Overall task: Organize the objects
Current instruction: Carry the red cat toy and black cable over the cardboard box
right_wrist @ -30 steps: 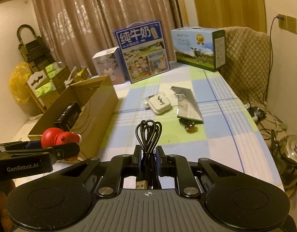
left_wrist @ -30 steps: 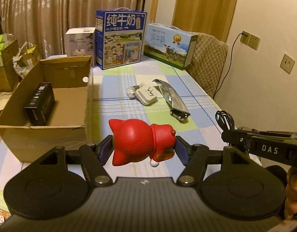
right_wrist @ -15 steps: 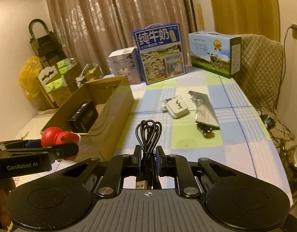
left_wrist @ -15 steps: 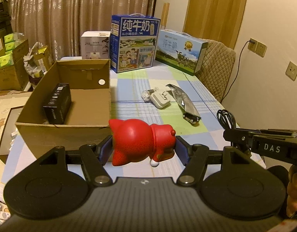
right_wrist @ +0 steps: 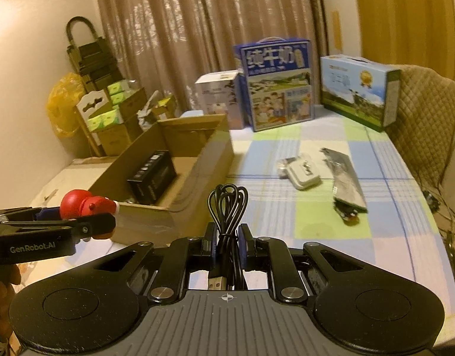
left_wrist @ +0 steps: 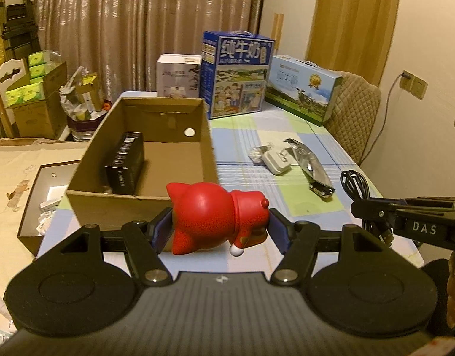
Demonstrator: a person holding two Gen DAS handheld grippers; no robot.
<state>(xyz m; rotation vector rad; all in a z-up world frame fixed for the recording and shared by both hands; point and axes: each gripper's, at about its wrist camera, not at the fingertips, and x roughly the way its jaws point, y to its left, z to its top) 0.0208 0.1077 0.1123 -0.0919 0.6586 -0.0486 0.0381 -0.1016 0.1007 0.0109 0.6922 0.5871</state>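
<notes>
My left gripper [left_wrist: 220, 231] is shut on a red cat figurine [left_wrist: 215, 213], held sideways above the table's near edge, just in front of the open cardboard box [left_wrist: 114, 204]. The box holds a black box [left_wrist: 125, 163]. My right gripper [right_wrist: 227, 237] is shut on a coiled black USB cable [right_wrist: 227, 204], held above the table to the right of the cardboard box [right_wrist: 197, 160]. The figurine also shows in the right wrist view [right_wrist: 85, 204]. The cable shows in the left wrist view [left_wrist: 353, 182].
On the checked tablecloth [right_wrist: 316, 222] lie a white charger [right_wrist: 304, 175], a silver foil pouch [right_wrist: 346, 178] and a small toy car [right_wrist: 347, 215]. Milk cartons [left_wrist: 236, 74] and a white carton [left_wrist: 177, 74] stand at the far edge. A padded chair [right_wrist: 423, 112] is on the right.
Both grippers have risen and pulled back, so the cardboard box's inside shows more fully. Each still holds its object.
</notes>
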